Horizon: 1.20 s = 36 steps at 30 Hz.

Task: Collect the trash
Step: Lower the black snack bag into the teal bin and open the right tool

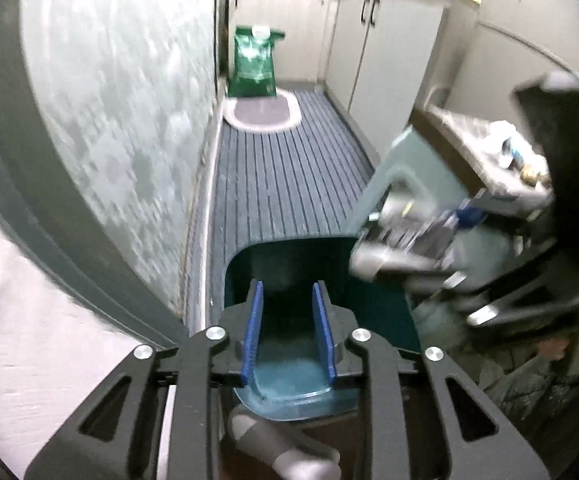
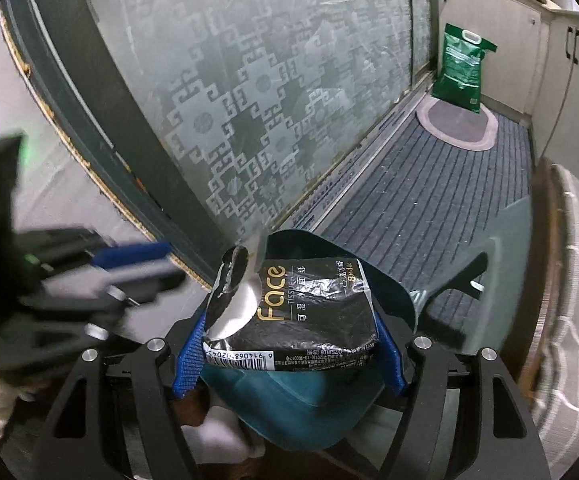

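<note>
Holding a black tissue pack (image 2: 289,312) at lower centre, right gripper (image 2: 289,344) hovers above the teal bin (image 2: 393,296); drop not yet done. Left gripper (image 1: 289,336) wide, empty, over bin.

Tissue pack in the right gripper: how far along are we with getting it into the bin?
Done: the tissue pack is gripped by the right gripper and held over the open teal bin, lid up. In hand: the drop itself. Left: release the pack. The left gripper is open and empty above the bin. Whether other trash remains is not visible.
</note>
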Each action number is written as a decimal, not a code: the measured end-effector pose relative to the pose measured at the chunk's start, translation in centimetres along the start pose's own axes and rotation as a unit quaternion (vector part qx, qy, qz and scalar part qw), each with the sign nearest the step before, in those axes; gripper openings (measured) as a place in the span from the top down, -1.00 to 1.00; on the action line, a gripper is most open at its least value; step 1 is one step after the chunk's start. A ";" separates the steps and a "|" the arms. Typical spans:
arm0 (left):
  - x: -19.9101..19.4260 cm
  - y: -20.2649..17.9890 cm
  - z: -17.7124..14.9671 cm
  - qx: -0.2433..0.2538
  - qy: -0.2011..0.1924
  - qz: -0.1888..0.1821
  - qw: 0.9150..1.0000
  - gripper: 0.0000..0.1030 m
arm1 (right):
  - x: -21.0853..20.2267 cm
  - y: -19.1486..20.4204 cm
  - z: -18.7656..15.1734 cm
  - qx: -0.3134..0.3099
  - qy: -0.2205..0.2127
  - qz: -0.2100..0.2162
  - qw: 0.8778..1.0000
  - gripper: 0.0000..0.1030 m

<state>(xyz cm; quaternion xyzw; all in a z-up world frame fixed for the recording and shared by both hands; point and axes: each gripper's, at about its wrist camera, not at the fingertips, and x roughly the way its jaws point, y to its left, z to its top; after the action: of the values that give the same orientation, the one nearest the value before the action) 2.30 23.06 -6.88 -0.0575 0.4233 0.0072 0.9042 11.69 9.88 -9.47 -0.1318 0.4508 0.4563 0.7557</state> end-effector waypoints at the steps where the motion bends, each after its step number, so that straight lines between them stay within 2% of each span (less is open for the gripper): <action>1: -0.9 0.0 0.2 -0.002 -0.012 0.002 1.000 0.51 | 0.4 0.1 -0.1 -0.001 0.003 0.001 1.000 -0.39; 9: -4.9 -0.8 1.5 -0.008 -0.065 -0.005 0.998 0.51 | 3.2 0.6 -1.1 -0.005 0.037 -0.009 0.999 -0.39; 20: -7.2 -1.5 2.1 -0.008 -0.096 -0.013 0.995 0.50 | 7.0 0.5 -3.2 -0.016 0.089 -0.028 0.996 -0.40; 23: -7.6 -1.6 2.3 -0.009 -0.105 -0.016 0.994 0.50 | 8.2 0.7 -3.7 -0.030 0.111 -0.030 0.993 -0.48; 25: -8.0 -1.5 2.3 -0.008 -0.112 -0.020 0.994 0.50 | 8.2 0.9 -4.0 -0.041 0.111 -0.039 0.992 -0.57; 36: -10.1 -2.3 3.2 -0.007 -0.146 -0.021 0.989 0.46 | 5.5 1.9 -2.7 -0.040 0.068 -0.018 0.997 -0.59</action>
<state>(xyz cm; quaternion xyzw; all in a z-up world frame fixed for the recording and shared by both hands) -1.59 21.44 3.08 -0.0713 0.2855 0.0001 0.9557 9.63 12.40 -14.99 -0.2007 0.4803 0.4498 0.7257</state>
